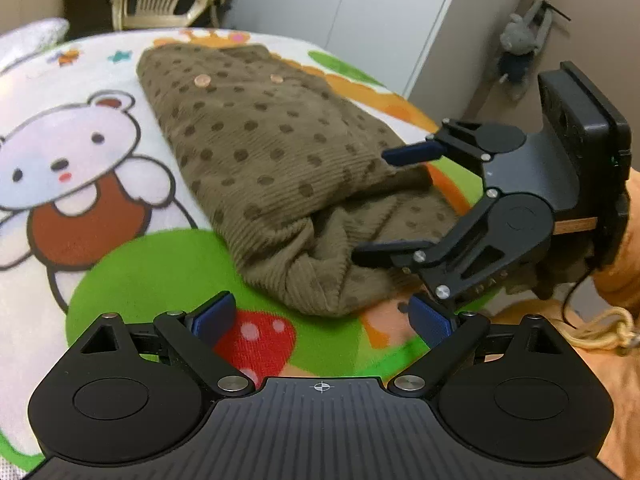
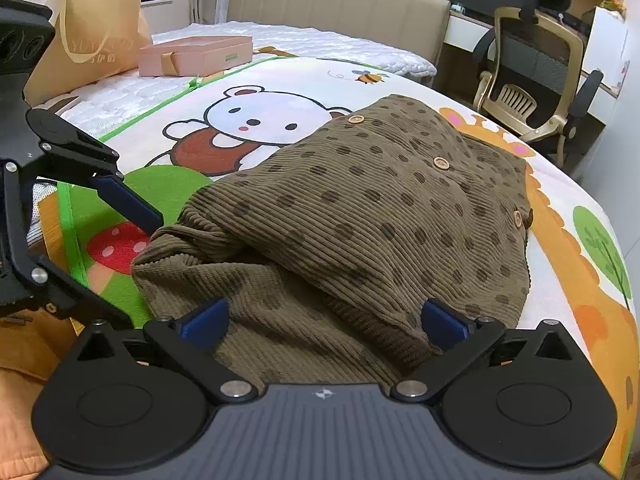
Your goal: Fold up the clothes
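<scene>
A folded olive-brown corduroy garment with dark polka dots and round wooden buttons (image 1: 280,152) (image 2: 380,216) lies on a cartoon-printed play blanket showing a white bear, a red mushroom and green patches (image 1: 80,92) (image 2: 280,80), spread over a bed. The left gripper (image 1: 322,318) (image 2: 116,240) hovers just off the garment's near rumpled end, its 2 blue-padded fingers (image 1: 212,318) spread wide with only blanket between them. The right gripper (image 2: 324,322) (image 1: 384,204) sits at the garment's near edge, jaws fully apart; cloth lies between the blue pads (image 2: 204,322), but they do not press it. Beyond the garment's far end stands a beige mesh-backed office chair (image 2: 532,80) (image 1: 160,0). To the garment's far left, in the right wrist view, a pink shallow cardboard box (image 2: 196,54) and a tan fabric tote bag (image 2: 92,28) rest on the white quilted mattress.
</scene>
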`<state>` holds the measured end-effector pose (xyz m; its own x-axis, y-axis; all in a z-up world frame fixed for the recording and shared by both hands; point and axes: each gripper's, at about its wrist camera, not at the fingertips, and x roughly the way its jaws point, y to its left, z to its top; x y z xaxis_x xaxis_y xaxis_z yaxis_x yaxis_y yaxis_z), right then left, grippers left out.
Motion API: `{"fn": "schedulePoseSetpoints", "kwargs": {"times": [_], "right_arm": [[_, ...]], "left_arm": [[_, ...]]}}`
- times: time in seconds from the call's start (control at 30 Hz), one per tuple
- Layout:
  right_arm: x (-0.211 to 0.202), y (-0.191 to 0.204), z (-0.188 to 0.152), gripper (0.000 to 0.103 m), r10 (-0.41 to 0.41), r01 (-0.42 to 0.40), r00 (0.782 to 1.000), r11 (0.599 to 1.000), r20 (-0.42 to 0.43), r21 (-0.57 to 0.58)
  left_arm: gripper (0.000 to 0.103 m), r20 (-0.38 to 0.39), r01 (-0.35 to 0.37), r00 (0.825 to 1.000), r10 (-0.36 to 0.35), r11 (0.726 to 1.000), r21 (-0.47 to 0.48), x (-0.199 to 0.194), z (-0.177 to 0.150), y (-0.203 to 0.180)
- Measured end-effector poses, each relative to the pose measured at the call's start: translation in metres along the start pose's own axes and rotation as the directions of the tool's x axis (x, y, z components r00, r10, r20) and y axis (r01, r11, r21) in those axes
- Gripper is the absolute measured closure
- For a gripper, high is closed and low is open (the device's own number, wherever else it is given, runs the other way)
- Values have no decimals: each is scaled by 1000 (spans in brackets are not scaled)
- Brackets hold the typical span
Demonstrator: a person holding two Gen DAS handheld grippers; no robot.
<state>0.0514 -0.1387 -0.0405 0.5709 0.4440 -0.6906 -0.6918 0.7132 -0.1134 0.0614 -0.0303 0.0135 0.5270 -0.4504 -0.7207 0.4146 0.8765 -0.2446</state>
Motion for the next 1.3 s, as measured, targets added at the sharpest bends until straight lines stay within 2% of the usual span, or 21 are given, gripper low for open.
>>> {"fn": "schedulePoseSetpoints", "kwargs": {"times": [0.17,0.23,0.3,0.33,0.4,0.43,0.67,0.77,0.87,0.93,1.03,1.07,1.1,1.13,1.23,1.27,1.3], "right_arm": [[0,-1,-1,0,4,-4,1000,1000,4,3],[0,-1,-1,0,5,-5,1000,1000,5,5],[0,-1,-1,0,5,-5,1000,1000,6,5],[0,-1,-1,0,5,-5,1000,1000,7,5],[0,-1,-1,0,5,-5,1000,1000,8,4],[0,-1,-2,0,5,-5,1000,1000,8,3],[-5,2,-1,0,-7,7,1000,1000,17,-23],[-22,6,0,0,40,-36,996,997,74,-63],[-30,19,0,0,91,-76,991,987,101,-141],[-24,30,-2,0,101,-83,991,977,85,-197],[-10,44,-5,0,26,4,994,965,108,-264],[-8,45,-4,3,4,31,991,963,131,-266],[-6,42,0,18,-13,46,991,967,134,-249],[-5,38,5,27,-30,60,991,972,133,-229],[-4,20,18,32,8,6,994,991,105,-137],[-4,17,20,32,17,-4,995,992,100,-123],[-4,15,21,32,24,-13,995,993,96,-113]], "left_arm": [[7,19,-23,1000,24,999,-48,-1,3,6],[15,23,-45,999,46,998,-49,-2,3,7],[33,28,-80,996,81,996,-49,-3,4,8],[39,29,-83,996,85,995,-63,-4,5,10],[57,28,-51,998,54,993,-110,-4,8,16],[59,29,-30,999,34,990,-134,-4,9,18],[70,58,4,998,6,985,-173,-3,18,17],[73,78,8,997,7,982,-189,-7,24,21],[73,97,19,995,0,981,-191,-9,31,22],[73,108,24,994,-3,982,-189,-11,35,22],[73,117,32,993,-9,981,-190,-10,39,22],[72,117,33,993,-11,982,-187,-10,40,21],[71,117,31,993,-10,983,-181,-10,40,21],[69,116,30,993,-9,984,-175,-10,39,20],[43,127,14,992,3,991,-132,-15,37,17],[27,135,-3,991,17,995,-102,-19,37,15],[18,144,-31,989,40,998,-64,-24,36,14]]}}
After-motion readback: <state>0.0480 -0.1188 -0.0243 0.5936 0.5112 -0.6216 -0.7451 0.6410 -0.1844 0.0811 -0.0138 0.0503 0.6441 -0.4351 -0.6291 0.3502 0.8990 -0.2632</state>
